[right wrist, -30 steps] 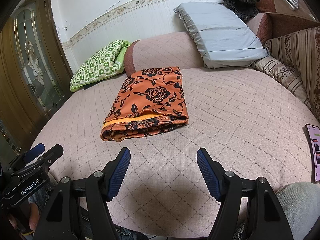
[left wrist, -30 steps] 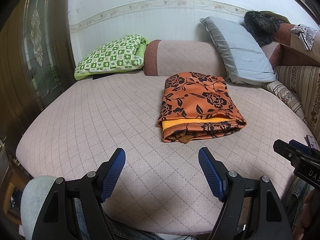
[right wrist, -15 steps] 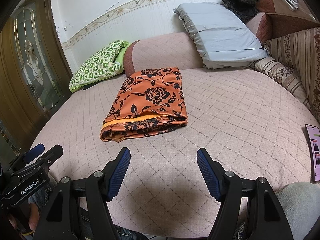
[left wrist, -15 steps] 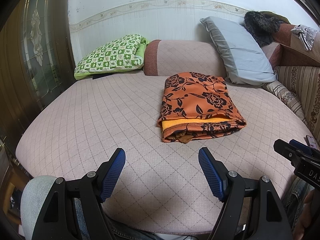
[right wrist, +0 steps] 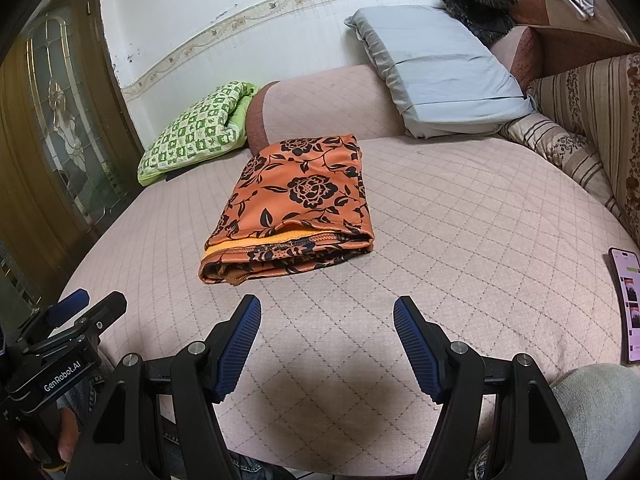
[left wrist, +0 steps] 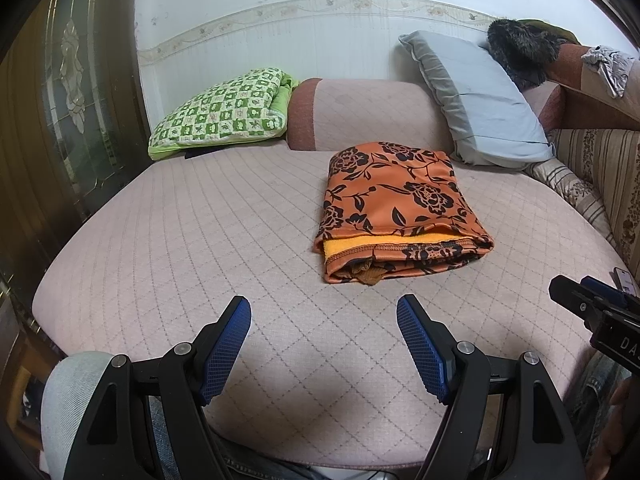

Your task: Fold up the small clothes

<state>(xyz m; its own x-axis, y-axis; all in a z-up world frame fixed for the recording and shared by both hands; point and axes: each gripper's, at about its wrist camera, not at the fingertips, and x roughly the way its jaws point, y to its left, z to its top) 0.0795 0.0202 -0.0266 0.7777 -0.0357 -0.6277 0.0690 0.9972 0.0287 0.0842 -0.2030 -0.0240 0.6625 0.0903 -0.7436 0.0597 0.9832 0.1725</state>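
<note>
An orange garment with black flowers [left wrist: 394,208] lies folded into a thick rectangle on the pink quilted bed [left wrist: 200,240]; a yellow inner layer shows at its near edge. It also shows in the right wrist view [right wrist: 296,208]. My left gripper [left wrist: 323,344] is open and empty, near the bed's front edge, short of the garment and a little to its left. My right gripper [right wrist: 326,344] is open and empty, short of the garment and a little to its right. Each gripper shows at the edge of the other's view.
A green checked pillow [left wrist: 224,112] and a grey pillow [left wrist: 480,100] lean at the back by a pink bolster [left wrist: 360,116]. A phone [right wrist: 628,304] lies at the bed's right edge. A striped sofa arm [right wrist: 592,120] stands right, a glass door [left wrist: 72,100] left.
</note>
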